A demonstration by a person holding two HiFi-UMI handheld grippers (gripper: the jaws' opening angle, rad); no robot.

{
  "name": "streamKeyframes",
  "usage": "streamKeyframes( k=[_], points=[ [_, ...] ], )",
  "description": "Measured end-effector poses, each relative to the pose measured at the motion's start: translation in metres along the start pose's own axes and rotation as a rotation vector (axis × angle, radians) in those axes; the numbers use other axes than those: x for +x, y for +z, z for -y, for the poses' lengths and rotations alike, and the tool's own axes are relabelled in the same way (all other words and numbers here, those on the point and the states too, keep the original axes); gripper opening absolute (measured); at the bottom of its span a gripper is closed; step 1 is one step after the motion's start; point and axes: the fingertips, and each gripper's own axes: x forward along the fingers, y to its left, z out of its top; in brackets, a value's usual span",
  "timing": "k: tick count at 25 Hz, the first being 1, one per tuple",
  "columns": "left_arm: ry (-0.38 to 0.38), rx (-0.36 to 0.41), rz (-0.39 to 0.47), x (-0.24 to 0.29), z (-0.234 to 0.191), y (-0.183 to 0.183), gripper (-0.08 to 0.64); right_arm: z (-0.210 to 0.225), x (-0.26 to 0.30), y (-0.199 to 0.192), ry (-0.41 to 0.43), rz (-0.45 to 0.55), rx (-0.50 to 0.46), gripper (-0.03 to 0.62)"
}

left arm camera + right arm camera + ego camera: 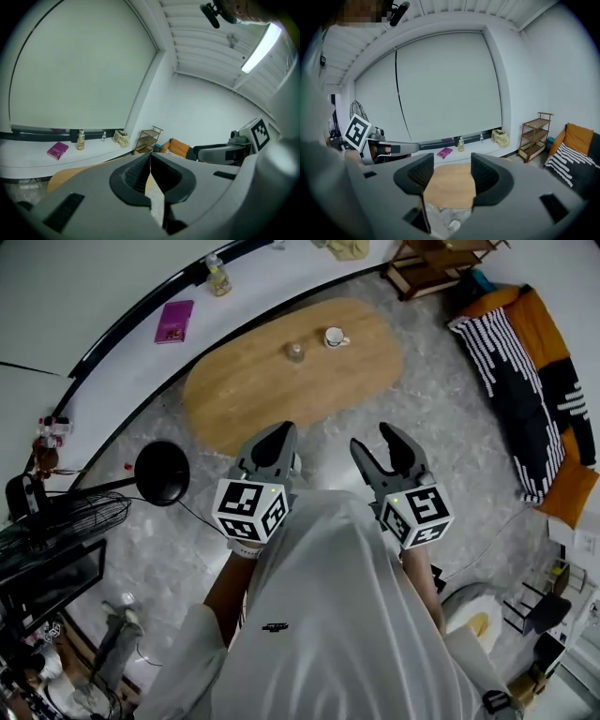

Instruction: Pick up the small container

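While left claw (281, 433) is closed and right claw (375, 439) apart, mug (335, 337) flanks small container (294, 352).

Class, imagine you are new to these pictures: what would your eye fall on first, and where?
The two marker-cubed tools at the head view's centre: the left hand-held gripper shut, the right hand-held gripper open and empty. Beyond them an oval wooden table bears the small container near a white cup.
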Motion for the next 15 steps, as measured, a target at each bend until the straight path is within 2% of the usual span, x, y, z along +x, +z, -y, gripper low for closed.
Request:
streamKeyframes(
  k=[5, 11, 15],
  points=[
    [-0.007, 0.000, 0.023, 0.004, -0.038, 0.014, 0.020, -0.005, 0.030, 0.008, -0.026, 0.000, 0.007, 0.249],
    [-0.029, -0.009, 0.035, 0.011, -0.055, 0.018, 0.021, 0.002, 0.042, 0.003, -0.060, -0.041, 0.017, 0.249],
    [-0.027, -0.018, 0.023, 0.020, -0.062, 0.017, 0.021, 0.011, 0.043, 0.007, -0.090, -0.042, 0.004, 0.170]
  ],
)
